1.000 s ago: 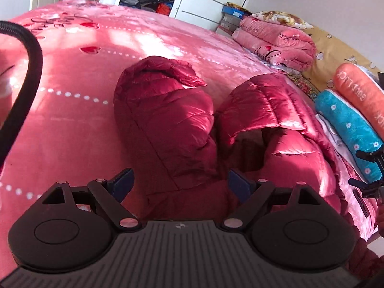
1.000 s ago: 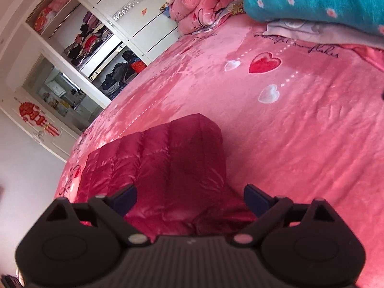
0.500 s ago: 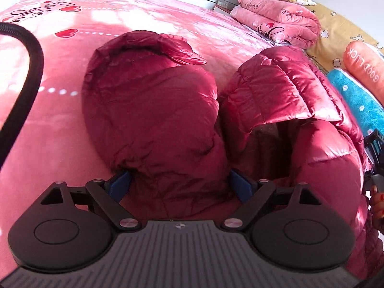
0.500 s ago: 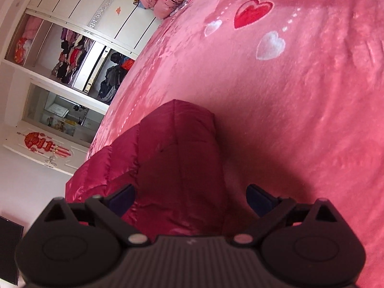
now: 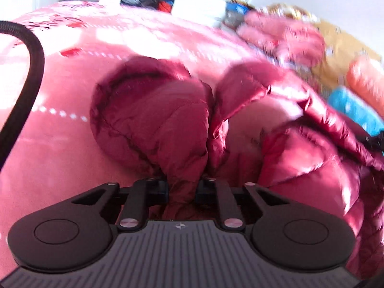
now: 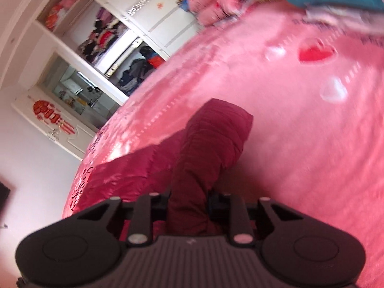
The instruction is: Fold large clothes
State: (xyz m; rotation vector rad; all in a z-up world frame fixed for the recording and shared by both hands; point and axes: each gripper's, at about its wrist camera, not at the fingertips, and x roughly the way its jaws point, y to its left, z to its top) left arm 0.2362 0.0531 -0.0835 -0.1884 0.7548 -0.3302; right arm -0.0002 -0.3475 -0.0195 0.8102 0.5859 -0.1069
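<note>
A slip is the likeliest failure from here: the puffy jacket (image 5: 153,124) is slick and springy, and if only the outer shell has been pinched — not the padding beneath — the fabric could be drawn out of the jaws once it is lifted. Uneven pulls between the two sides could also leave the fold skewed or drag the jacket across the pink blanket (image 5: 48,144). The left gripper (image 5: 182,190) is closing, its jaws nearly together, and a bunched edge of the jacket is pressed between them, the rest billowing ahead of the jaws. The right gripper (image 6: 188,202) is likewise closing, and a sleeve-like length of the jacket (image 6: 211,144) is clamped between its jaws, stretching forward onto the blanket.
</note>
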